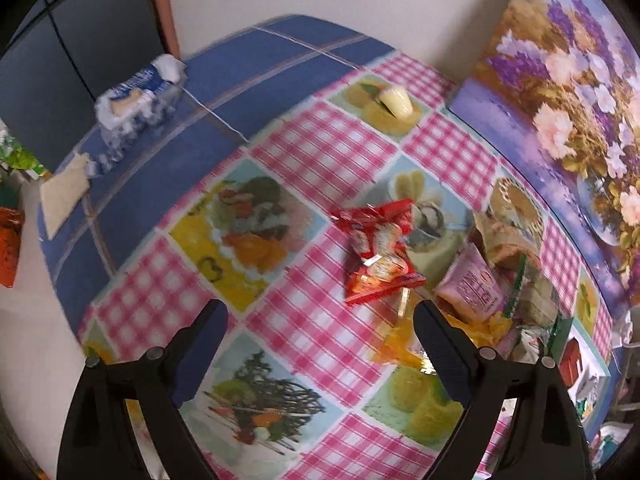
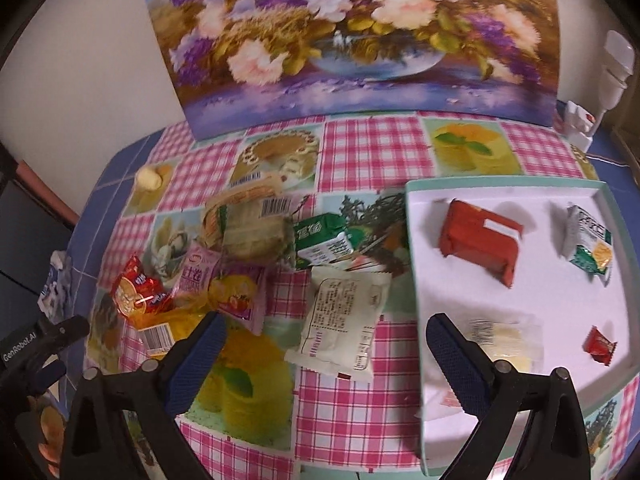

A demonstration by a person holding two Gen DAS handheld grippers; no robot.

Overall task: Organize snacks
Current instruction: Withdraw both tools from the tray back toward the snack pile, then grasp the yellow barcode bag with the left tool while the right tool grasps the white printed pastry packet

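Note:
A heap of snack packets lies on the checked tablecloth. A red packet (image 1: 378, 254) (image 2: 138, 290) lies just ahead of my left gripper (image 1: 322, 320), which hangs open above the cloth with nothing between its fingers. Beside it are a pink packet (image 1: 472, 286) (image 2: 198, 276), a yellow wrapper (image 2: 168, 328), a wrapped biscuit stack (image 2: 248, 228), a green carton (image 2: 324, 240) and a cream packet (image 2: 340, 320). My right gripper (image 2: 322, 334) is open and empty over the cream packet and the tray's left edge. The white tray (image 2: 500, 188) holds a red box (image 2: 480, 242), a green-white packet (image 2: 590, 242), a pale packet (image 2: 508, 340) and a small red sweet (image 2: 600, 346).
A flower painting (image 2: 352, 36) leans on the wall behind the table. A small yellow object (image 1: 396, 100) (image 2: 150, 176) lies near the far edge. A blue-white tissue pack (image 1: 136, 96) sits on the blue cloth at the left. A white lamp (image 2: 614, 64) stands at the back right.

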